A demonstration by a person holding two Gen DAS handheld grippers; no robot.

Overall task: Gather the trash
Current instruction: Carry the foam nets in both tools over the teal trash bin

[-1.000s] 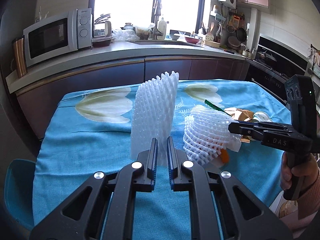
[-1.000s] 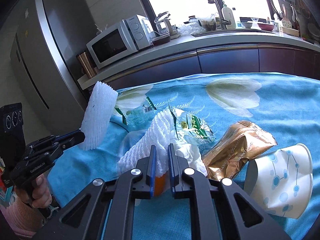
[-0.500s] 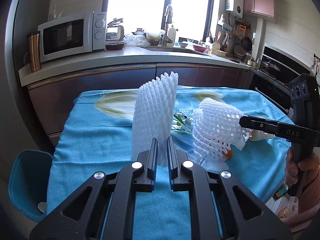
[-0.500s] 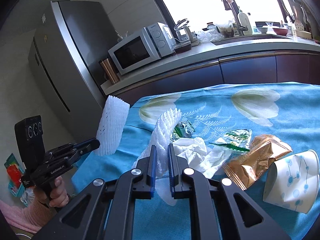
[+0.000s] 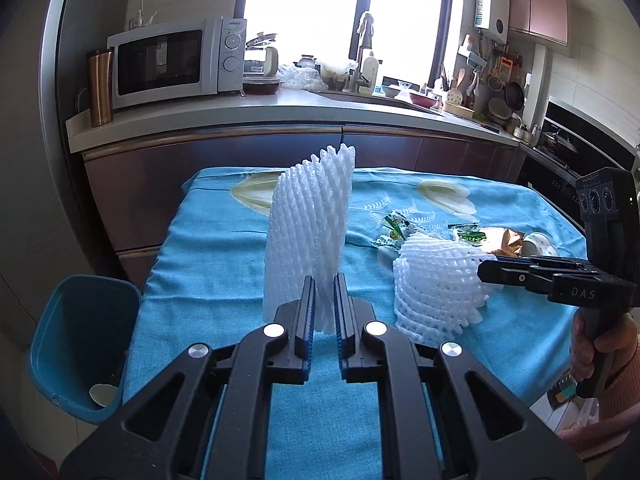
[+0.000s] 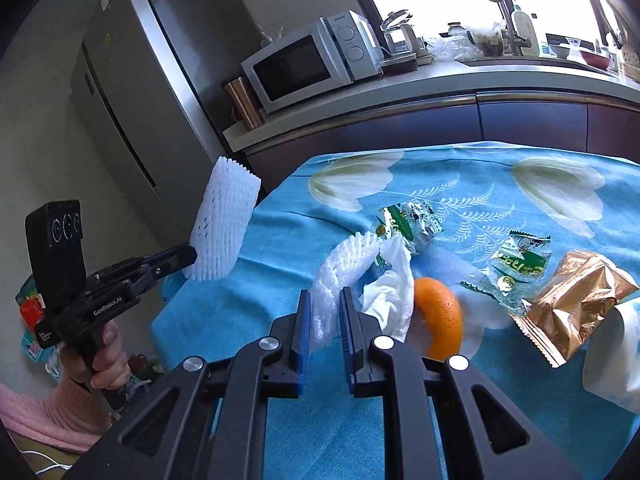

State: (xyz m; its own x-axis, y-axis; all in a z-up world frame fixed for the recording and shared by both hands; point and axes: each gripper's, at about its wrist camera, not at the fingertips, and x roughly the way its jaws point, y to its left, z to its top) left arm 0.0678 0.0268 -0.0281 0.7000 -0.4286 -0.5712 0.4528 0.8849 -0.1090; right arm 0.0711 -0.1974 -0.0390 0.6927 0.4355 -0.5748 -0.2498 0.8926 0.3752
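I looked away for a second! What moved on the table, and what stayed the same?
Both grippers pulled back from the table, each carrying a white foam net. The right gripper lifted its foam net off an orange, now uncovered; its jaws are opening. The left gripper still pinches the tall foam net. Wrappers and cup stayed put.

two white foam fruit nets are showing over the blue tablecloth [image 6: 500, 184]: one upright net [image 5: 308, 236] and one crumpled net [image 6: 344, 268]. two green snack wrappers are lying on the tablecloth, one [image 6: 404, 222] nearer the counter side and one [image 6: 516, 268] beside it. one gold foil packet [image 6: 576, 300] is lying at the tablecloth's right side, with one paper cup [image 6: 612, 356] just beside it. one orange [image 6: 438, 316] and one white tissue [image 6: 394, 284] are sitting near the middle. one teal bin [image 5: 76, 340] is standing off the tablecloth's left edge.
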